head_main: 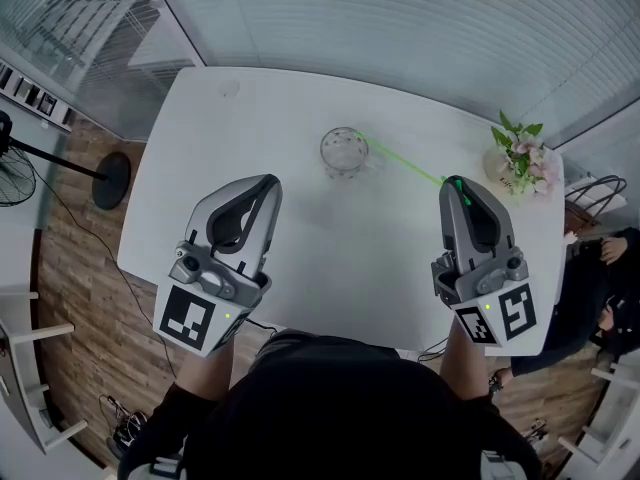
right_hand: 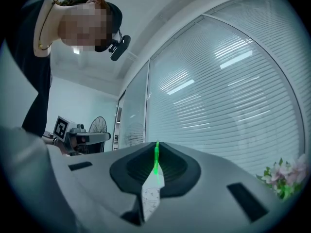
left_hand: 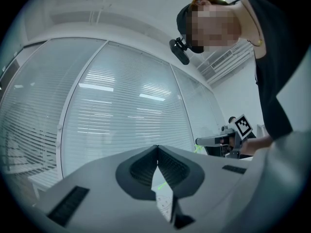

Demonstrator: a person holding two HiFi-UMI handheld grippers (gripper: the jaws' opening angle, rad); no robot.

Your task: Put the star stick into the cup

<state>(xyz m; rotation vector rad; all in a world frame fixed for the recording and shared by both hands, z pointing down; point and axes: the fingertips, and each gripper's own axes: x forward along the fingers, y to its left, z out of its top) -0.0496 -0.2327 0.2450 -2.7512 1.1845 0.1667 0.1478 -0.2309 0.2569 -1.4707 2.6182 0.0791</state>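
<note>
At the cup (head_main: 343,153) rim, star stick (head_main: 405,164)

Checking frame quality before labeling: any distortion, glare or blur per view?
Head view: even soft light, table edges bowed, clear cup low-contrast on white. Left gripper view: heavy fisheye, dark corners, light streaks on the blinds. Right gripper view: same fisheye; stick bright and clear, flowers soft at the rim.

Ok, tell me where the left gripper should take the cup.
Probably the side wall of the cup, approached level from the left: it stands upright on the table, and the stick in the right gripper reaches its rim from the right.
</note>
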